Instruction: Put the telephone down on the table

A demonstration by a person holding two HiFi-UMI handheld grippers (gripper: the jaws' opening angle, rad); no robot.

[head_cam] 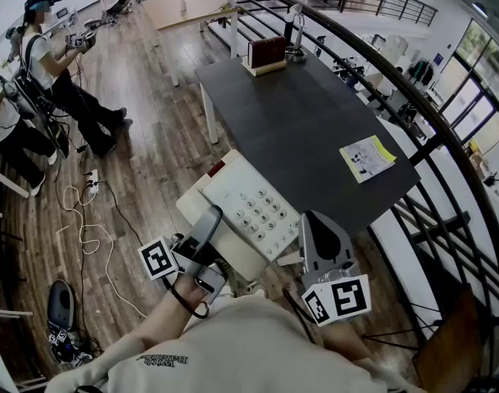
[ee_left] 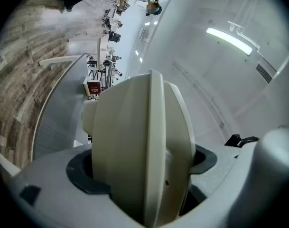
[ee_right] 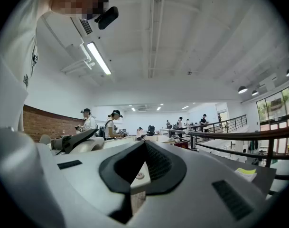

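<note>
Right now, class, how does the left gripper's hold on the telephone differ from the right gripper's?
On the telephone, the left gripper has its jaws wide around a thick, rounded cream end; the right gripper has them nearly together on a thin edge. The left gripper holds the telephone's left side, the right gripper its right side. Both are clamped on the telephone.

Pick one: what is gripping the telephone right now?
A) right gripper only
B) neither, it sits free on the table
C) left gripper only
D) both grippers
D: the left gripper is clamped around the telephone body on one side. The right gripper is shut on the thin cream edge on the other side.
</note>
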